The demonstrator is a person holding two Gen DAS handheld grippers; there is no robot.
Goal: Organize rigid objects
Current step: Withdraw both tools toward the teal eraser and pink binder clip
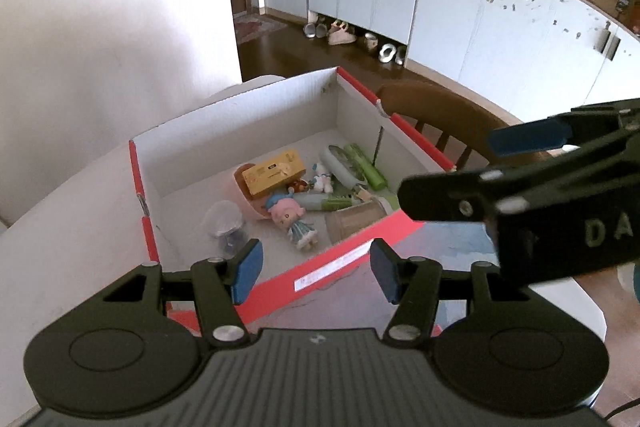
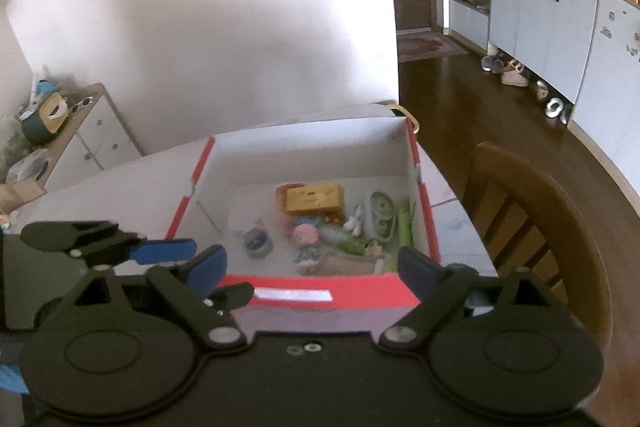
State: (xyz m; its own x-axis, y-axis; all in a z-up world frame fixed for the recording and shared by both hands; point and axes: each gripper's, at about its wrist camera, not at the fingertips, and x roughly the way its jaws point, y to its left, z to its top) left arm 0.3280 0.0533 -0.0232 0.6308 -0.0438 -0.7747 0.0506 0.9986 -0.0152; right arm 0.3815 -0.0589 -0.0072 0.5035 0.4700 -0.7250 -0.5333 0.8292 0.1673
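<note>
My left tool (image 1: pixel 316 269) stands half open and my right tool (image 2: pixel 312 267) wide, both with nothing between the pads. Just ahead and below them sits the red box (image 2: pixel 332 297) on the bench (image 1: pixel 72 227), with the doll (image 1: pixel 294 221) and yellow box (image 1: pixel 274 173) inside.

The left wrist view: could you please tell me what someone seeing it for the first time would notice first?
The red-edged cardboard box in the middle draws the eye, open on a white table, with small things heaped toward its right side: a yellow box, a pink-haired doll and a green tube. In the foreground the left gripper stands open and empty at the near wall, with the right gripper open at the right edge.
</note>
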